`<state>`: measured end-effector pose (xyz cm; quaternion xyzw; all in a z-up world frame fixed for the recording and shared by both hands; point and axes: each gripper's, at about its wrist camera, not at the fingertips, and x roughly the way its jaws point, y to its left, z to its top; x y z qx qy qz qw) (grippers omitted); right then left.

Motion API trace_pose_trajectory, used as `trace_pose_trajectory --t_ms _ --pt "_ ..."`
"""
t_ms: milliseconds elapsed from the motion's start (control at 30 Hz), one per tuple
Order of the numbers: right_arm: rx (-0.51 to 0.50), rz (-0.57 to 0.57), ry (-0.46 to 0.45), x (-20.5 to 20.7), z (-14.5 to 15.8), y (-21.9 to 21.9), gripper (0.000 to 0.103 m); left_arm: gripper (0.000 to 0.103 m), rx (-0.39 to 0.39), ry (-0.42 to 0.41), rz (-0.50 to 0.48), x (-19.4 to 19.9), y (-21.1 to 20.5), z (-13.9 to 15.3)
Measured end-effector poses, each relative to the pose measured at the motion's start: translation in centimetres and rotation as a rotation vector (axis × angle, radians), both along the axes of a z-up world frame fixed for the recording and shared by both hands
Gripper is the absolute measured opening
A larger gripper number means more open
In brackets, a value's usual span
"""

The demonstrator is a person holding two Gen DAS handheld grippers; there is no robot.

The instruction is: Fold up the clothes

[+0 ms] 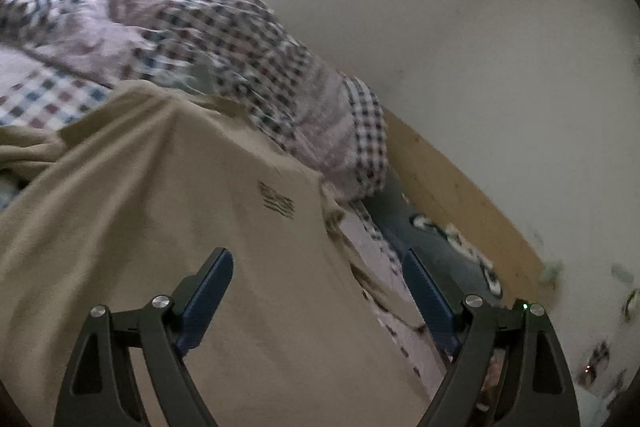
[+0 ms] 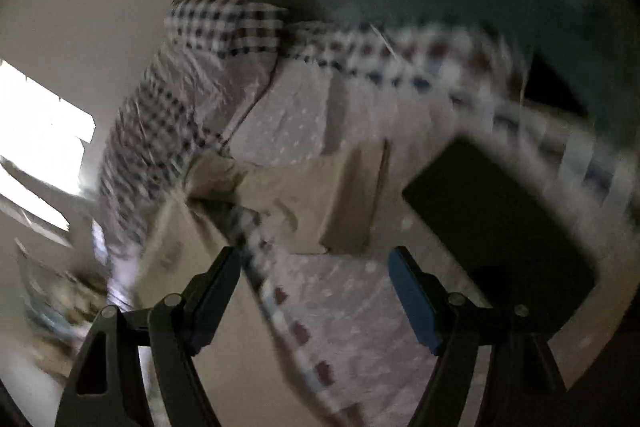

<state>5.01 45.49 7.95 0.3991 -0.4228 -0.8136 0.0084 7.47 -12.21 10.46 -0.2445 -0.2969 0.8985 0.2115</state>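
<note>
A: Where is the beige cotton T-shirt (image 1: 160, 207) with the small dark print on it?

B: Spread over the bed, filling the lower left of the left wrist view. Beyond it lies a rumpled checked quilt (image 1: 224, 39) in white, red and blue, bunched against the pale wall (image 1: 460, 27).

A: And the left gripper (image 1: 316, 267)?

B: Its blue-padded fingers (image 1: 208, 295) stand wide apart above the shirt, holding nothing. Whether they touch the cloth, I cannot tell.

A: The right side?

B: The right gripper (image 2: 316, 267) is also spread wide and empty, over a pale dotted bedsheet (image 2: 340, 299). The view is blurred. Ahead of it lies a folded beige garment (image 2: 320, 203), and to its right a flat black rectangular object (image 2: 492, 227) rests on the bed.

A: Anything else?

B: A wooden bed board (image 1: 460, 195) runs along the wall, and a bright window (image 2: 36, 115) shows at the left.
</note>
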Motion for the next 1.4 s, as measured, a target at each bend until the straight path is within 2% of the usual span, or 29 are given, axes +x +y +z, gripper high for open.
trace_pose_trajectory --t_ms 167,233,333,533,567,700,867,967,1133,1200,1300,1400 --pt "-0.187 -0.068 0.057 -0.3 -2.8 -0.6 0.080 0.089 -0.008 -0.017 -0.058 -0.6 3.3 -0.4" --pt "-0.204 -0.098 0.085 -0.4 -2.9 -0.8 0.080 0.089 -0.015 -0.030 -0.086 -1.0 4.8 -0.3" --pt "-0.042 -0.143 0.139 0.2 -1.1 -0.5 0.080 0.089 -0.144 0.001 -0.149 -0.6 8.6 0.8" --pt "0.320 -0.234 0.181 1.2 2.4 1.0 0.080 0.089 -0.489 0.120 -0.207 1.6 17.7 1.7" --pt "0.362 -0.240 0.180 1.2 2.8 1.3 0.080 0.089 -0.554 0.151 -0.209 2.0 19.5 1.6" --pt "0.383 -0.272 0.200 1.9 3.5 3.4 0.080 0.089 -0.758 0.247 -0.235 2.7 25.6 1.4" --pt "0.340 -0.352 0.206 3.1 3.7 6.6 0.080 0.089 -0.969 0.393 -0.274 2.8 33.6 0.7" --pt "0.299 -0.387 0.206 3.8 3.6 8.3 0.080 0.089 -1.106 0.479 -0.306 2.7 37.0 -0.9" --pt "0.212 -0.428 0.218 4.8 3.2 10.4 0.080 0.076 -1.339 0.623 -0.363 2.5 42.1 -3.8" --pt "0.184 -0.441 0.223 5.0 3.1 11.1 0.080 0.066 -1.423 0.674 -0.397 2.5 44.0 -5.1" --pt "0.140 -0.459 0.227 5.4 2.6 12.0 0.080 0.057 -1.506 0.717 -0.434 2.2 45.2 -6.3" --pt "0.094 -0.475 0.231 5.8 2.2 12.9 0.080 0.057 -1.580 0.752 -0.464 1.9 46.0 -7.5"
